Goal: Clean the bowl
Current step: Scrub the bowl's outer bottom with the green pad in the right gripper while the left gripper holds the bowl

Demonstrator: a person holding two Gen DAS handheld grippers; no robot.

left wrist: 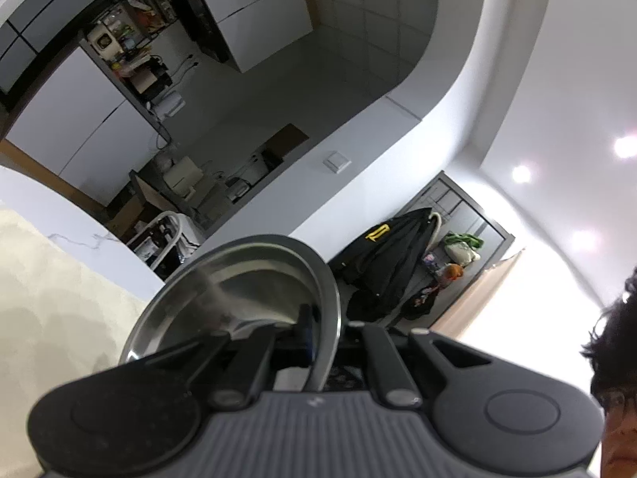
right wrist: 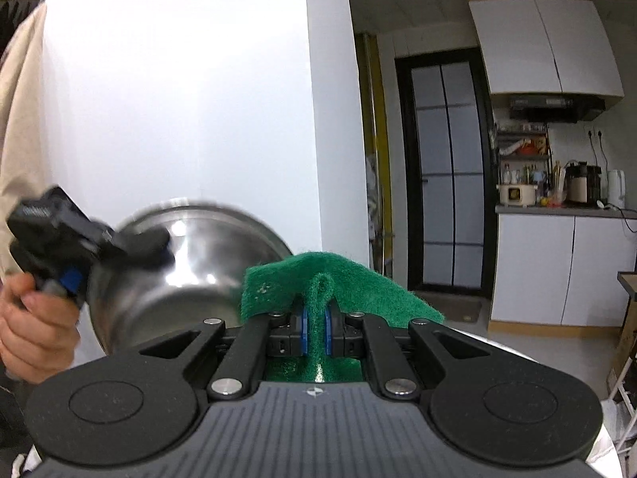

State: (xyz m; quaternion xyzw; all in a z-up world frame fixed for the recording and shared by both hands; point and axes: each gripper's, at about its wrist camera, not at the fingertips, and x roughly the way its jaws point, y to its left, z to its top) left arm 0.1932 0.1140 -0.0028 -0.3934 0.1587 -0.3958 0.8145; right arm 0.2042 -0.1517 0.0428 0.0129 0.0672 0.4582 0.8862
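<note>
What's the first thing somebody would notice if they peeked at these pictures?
Probably the shiny metal bowl, held up in the air at the left of the right-hand view, with the left tongs pinching its rim. Next comes the bright green scrubbing pad, squeezed between the right tongs just beside the bowl. Behind them, a kitchen counter with jars and a kettle sits at the far right.

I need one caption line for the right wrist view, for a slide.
Right gripper pinches a green scouring pad beside the steel bowl held by the left gripper.
</note>
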